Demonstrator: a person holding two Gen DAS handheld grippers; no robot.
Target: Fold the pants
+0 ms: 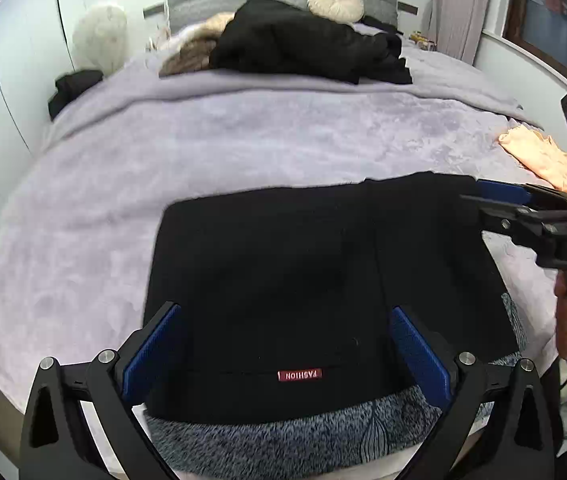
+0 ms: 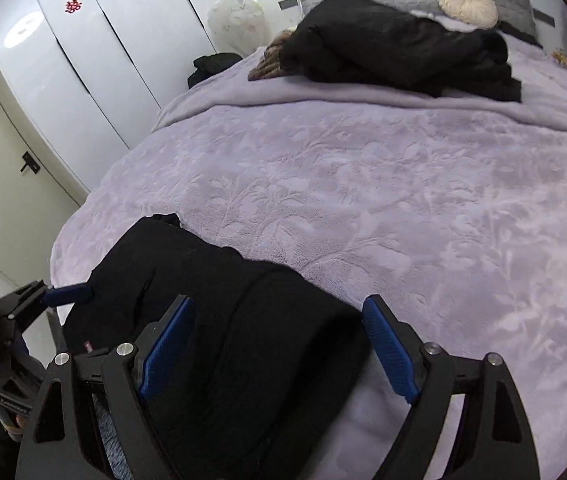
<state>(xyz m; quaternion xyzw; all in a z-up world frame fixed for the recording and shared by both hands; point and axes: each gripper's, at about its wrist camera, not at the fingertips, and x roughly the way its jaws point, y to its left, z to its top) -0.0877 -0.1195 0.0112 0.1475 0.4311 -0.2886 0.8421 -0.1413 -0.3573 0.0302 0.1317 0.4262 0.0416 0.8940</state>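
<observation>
While the black pants [image 1: 323,280] lie folded small on the purple bed [image 1: 203,152], both tools hang over them

Left view: left gripper [image 1: 285,354] spread wide, holding nothing. Right view: right gripper [image 2: 279,348] spread too; folding looks almost done

pants [image 1: 283,264]: matt black cloth, with a small woven red label [image 1: 299,375].
blanket [image 2: 363,184]: lilac plush you see embossed with leaf patterns, soft nap.
your left gripper [image 1: 285,354] and right gripper [image 2: 279,350]: matt black plastic, finely textured blue pads [image 1: 419,354], bright metal pins.
wardrobe doors [image 2: 95,52]: glossy white.
round cushion [image 1: 335,0]: cream, pleated cloth with sheen.
</observation>
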